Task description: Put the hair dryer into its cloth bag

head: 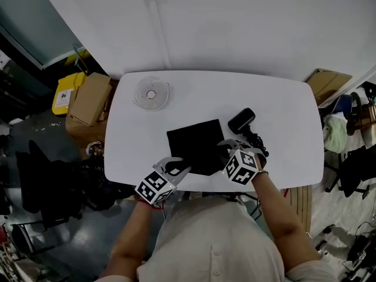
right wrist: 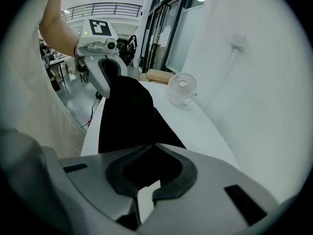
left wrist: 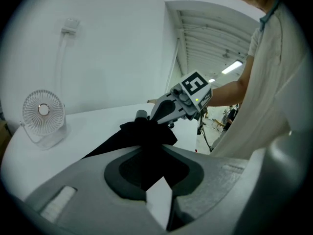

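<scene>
White bench (head: pixel 282 110), front edge: cloth bag (head: pixel 197 145) pinched at its near hem by left claw (head: pixel 175 169) and right claw (head: pixel 227 147), both clenched on cloth. Hair dryer (head: pixel 242 121) left outside, just beside bag's right back corner. Step judged: mouth-opening; next needed: hem parted, dryer fetched.

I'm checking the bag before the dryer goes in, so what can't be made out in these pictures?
- Mouth of the cloth bag: in the head view the left gripper and right gripper cover its near edge. Both gripper views show only dark folds.
- Cord of the hair dryer: in the head view its end is lost behind the right gripper.
- The hair dryer does not show in the right gripper view.
</scene>
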Action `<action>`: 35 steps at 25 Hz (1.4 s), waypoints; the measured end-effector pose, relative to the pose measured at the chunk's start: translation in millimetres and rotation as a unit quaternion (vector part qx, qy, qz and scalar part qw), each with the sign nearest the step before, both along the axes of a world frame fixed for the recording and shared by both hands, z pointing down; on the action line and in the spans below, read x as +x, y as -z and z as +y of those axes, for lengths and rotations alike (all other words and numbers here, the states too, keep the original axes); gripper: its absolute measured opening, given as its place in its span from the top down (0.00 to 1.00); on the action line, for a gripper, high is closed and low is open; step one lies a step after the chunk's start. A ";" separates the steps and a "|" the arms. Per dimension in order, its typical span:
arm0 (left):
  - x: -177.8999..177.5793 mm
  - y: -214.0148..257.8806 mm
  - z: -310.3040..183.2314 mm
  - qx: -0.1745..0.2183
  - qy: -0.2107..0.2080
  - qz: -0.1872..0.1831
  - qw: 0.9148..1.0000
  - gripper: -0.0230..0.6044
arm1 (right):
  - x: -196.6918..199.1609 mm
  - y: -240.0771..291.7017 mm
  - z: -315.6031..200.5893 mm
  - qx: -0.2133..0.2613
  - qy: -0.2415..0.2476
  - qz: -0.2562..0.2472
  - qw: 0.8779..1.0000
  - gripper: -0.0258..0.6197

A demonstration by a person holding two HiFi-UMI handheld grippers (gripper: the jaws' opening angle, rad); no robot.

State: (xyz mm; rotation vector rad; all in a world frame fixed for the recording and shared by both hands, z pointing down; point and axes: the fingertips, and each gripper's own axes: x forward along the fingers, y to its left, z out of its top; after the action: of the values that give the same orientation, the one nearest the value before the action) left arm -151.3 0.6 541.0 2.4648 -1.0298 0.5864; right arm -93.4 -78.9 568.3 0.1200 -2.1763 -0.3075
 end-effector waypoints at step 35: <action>54.5 15.7 -58.3 0.031 -0.018 -0.209 0.977 0.74 | -3.5 46.2 17.1 -0.025 -0.054 -0.013 0.998 0.93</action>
State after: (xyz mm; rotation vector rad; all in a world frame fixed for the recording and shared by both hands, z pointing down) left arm -96.8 -57.7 525.3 2.4749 -1.1698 1.1364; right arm -97.0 -61.8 522.1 0.2142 -2.1930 -0.1913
